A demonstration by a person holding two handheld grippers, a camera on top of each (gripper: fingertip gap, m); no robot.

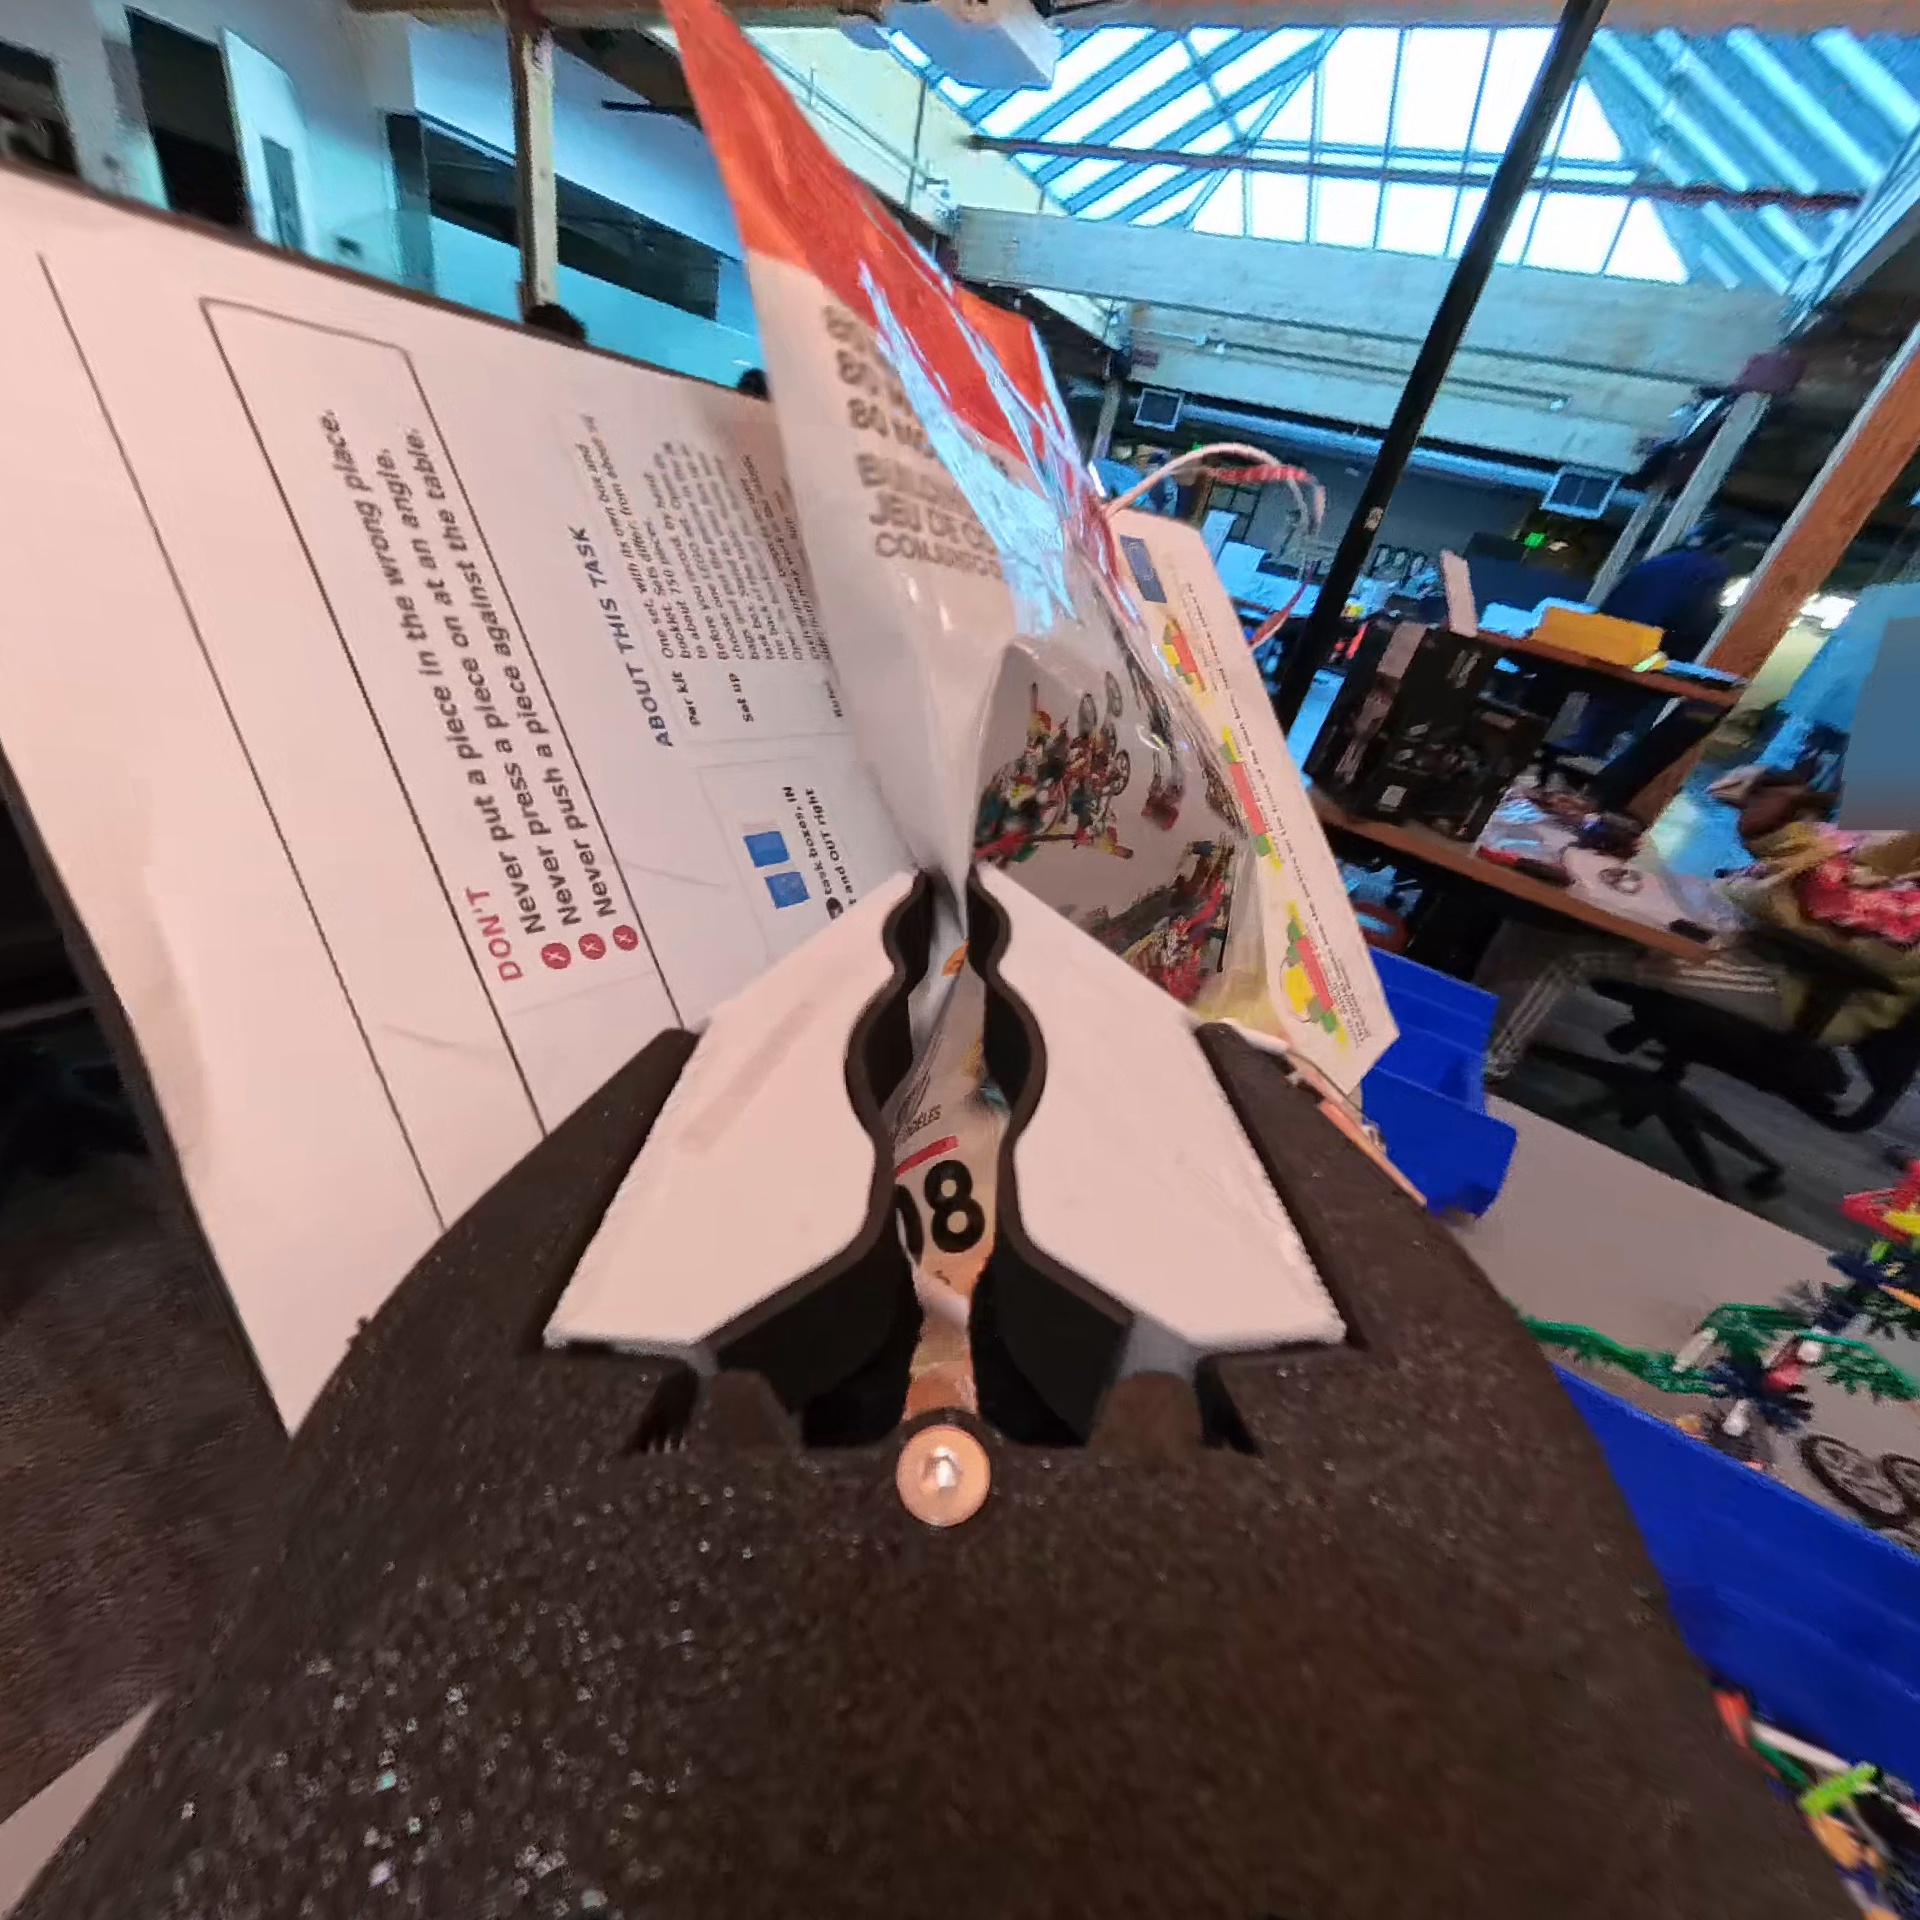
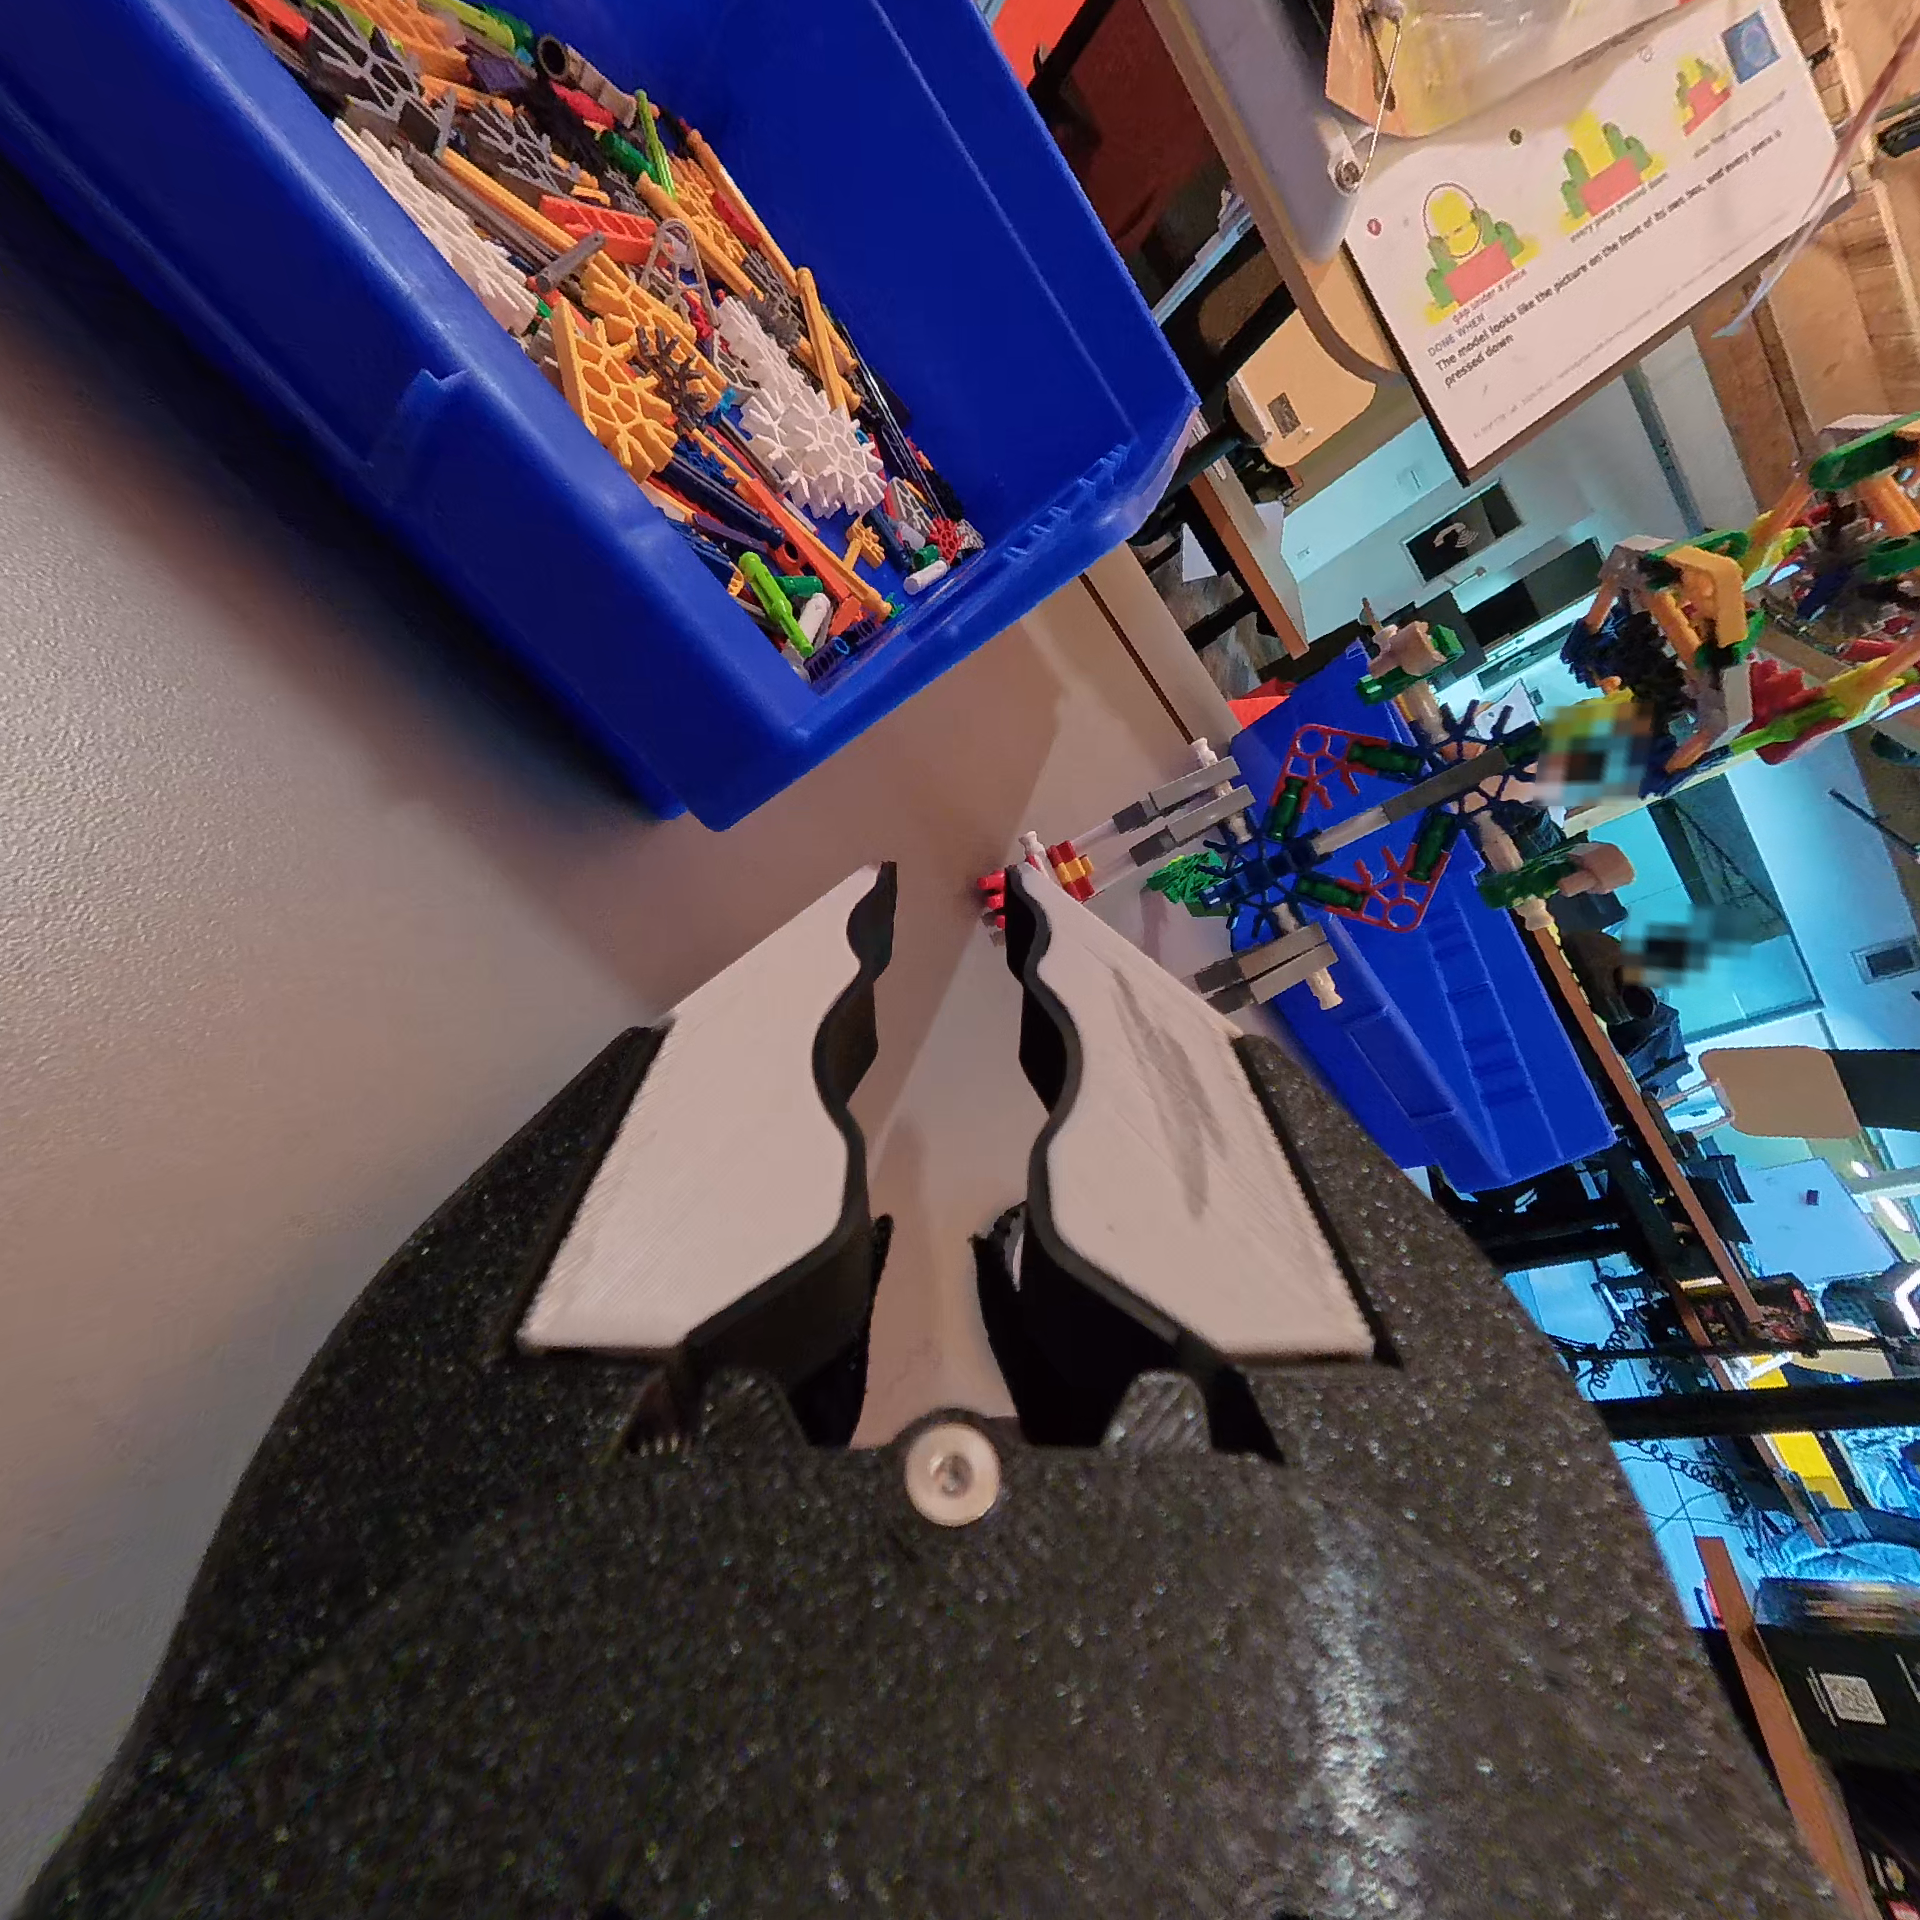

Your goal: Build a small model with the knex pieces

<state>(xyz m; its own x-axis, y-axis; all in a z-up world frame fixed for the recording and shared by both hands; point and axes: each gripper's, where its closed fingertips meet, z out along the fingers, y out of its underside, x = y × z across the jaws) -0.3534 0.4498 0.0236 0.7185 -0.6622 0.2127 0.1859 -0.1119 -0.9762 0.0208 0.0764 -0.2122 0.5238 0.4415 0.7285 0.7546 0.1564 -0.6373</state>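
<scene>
Two grippers: our left gripper (image 1: 948,894) pinches glossy red-and-white printed booklet (image 1: 914,499); right gripper (image 2: 948,894), part-open, empty, near blue plastic bin (image 2: 582,540). Thin pages could tear/slip.

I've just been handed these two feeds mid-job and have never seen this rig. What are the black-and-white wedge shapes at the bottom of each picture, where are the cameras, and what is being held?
There is no robot arm here. A person holds a two-finger claw in each hand, and each claw carries a wide-angle camera looking forward along its fingers. The wedges are those fingers.

The left wrist view shows the left claw shut on a glossy printed booklet, which stands up out of the jaws. Behind it leans a large white instruction sheet.

The right wrist view shows the right claw open and empty, its tips just above a pale tabletop. Ahead to its left is a blue bin full of loose coloured rod-and-connector toy pieces. Ahead to its right stands a partly built model of the same pieces, close to the fingertip; I can't tell whether they touch.
</scene>
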